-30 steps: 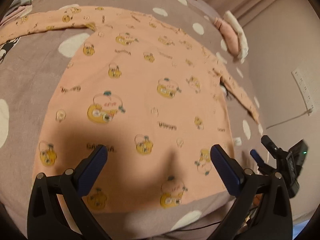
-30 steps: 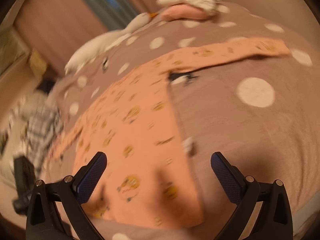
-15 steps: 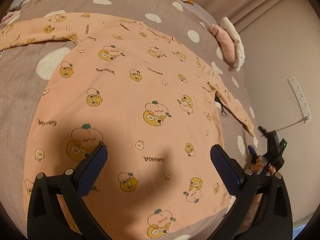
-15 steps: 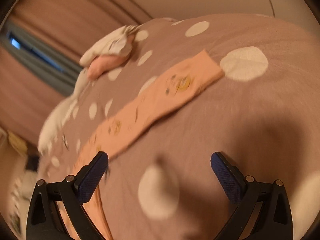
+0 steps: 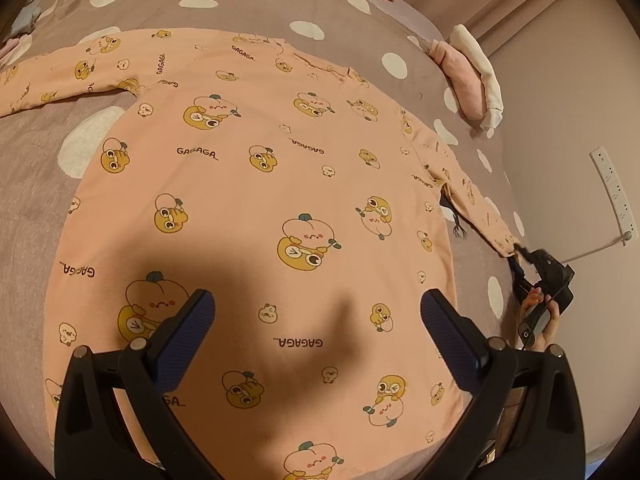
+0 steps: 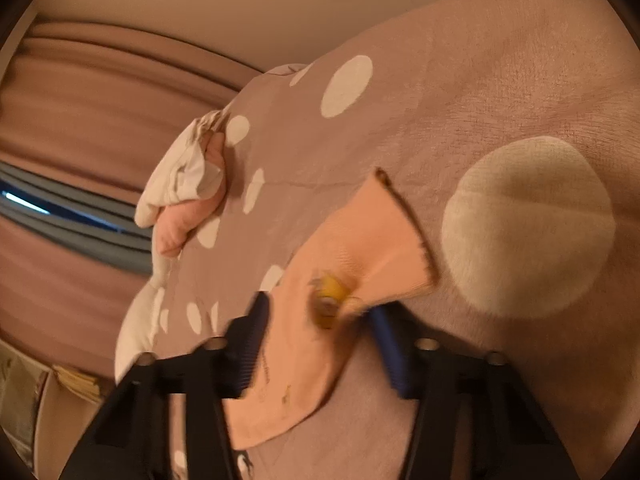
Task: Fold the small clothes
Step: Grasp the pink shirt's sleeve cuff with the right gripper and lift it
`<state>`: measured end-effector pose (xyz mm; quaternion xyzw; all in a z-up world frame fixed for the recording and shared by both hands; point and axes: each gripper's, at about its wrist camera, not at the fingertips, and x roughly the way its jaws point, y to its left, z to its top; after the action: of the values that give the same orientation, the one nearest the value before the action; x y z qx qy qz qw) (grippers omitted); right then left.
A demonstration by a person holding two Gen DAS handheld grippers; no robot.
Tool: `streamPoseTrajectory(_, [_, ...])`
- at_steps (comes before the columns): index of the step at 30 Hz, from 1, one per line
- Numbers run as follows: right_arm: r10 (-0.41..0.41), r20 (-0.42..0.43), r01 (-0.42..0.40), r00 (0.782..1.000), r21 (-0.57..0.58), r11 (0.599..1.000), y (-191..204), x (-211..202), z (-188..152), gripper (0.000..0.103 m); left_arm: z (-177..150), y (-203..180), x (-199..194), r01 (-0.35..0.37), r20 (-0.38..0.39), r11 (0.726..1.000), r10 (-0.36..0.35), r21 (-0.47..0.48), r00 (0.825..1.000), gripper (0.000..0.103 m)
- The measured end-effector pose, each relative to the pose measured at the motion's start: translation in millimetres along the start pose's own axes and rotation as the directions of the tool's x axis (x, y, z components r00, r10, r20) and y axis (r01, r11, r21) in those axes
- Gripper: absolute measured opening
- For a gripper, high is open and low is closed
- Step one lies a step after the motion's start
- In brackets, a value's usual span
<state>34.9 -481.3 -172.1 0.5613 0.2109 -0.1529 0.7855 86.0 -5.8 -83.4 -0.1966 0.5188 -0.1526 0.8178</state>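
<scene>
Closing Right Jaws on Sleeve End

Closing motion is seen at the right gripper [image 6: 320, 344]; the sleeve [image 6: 360, 264] of the peach shirt [image 5: 256, 216] lies between its jaws, and the blur hides whether the pads already press the cloth. The left gripper [image 5: 318, 320] is held with its jaws wide apart and nothing between them. The shirt body is spread flat on the dotted bedcover [image 5: 32, 184], directly below and ahead of the left jaws. A folded pink-and-white garment [image 6: 188, 192] lies beyond the right jaws, to their left.
</scene>
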Motion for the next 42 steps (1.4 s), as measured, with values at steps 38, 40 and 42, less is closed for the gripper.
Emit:
streamPoseTrajectory(38, [-0.082, -0.032, -0.007, 0.996, -0.956, 0.295, 350.4, 79.8, -320.0, 0.010, -8.8, 126.4, -73.7, -0.051, 0.149, 0.982, 0.078, -0.182, 0.986, 0.103])
streamPoseTrajectory(40, [-0.140, -0.040, -0.013, 0.989, -0.982, 0.186, 336.7, 99.1, -360.1, 0.010, -9.1, 131.8, -74.9, -0.051, 0.151, 0.980, 0.081, -0.193, 0.985, 0.103])
streamPoseTrajectory(42, [-0.193, -0.072, -0.053, 0.979, -0.993, 0.101, 322.2, 113.6, -390.4, 0.010, -8.9, 135.8, -75.6, -0.052, 0.153, 0.978, 0.084, -0.201, 0.985, 0.103])
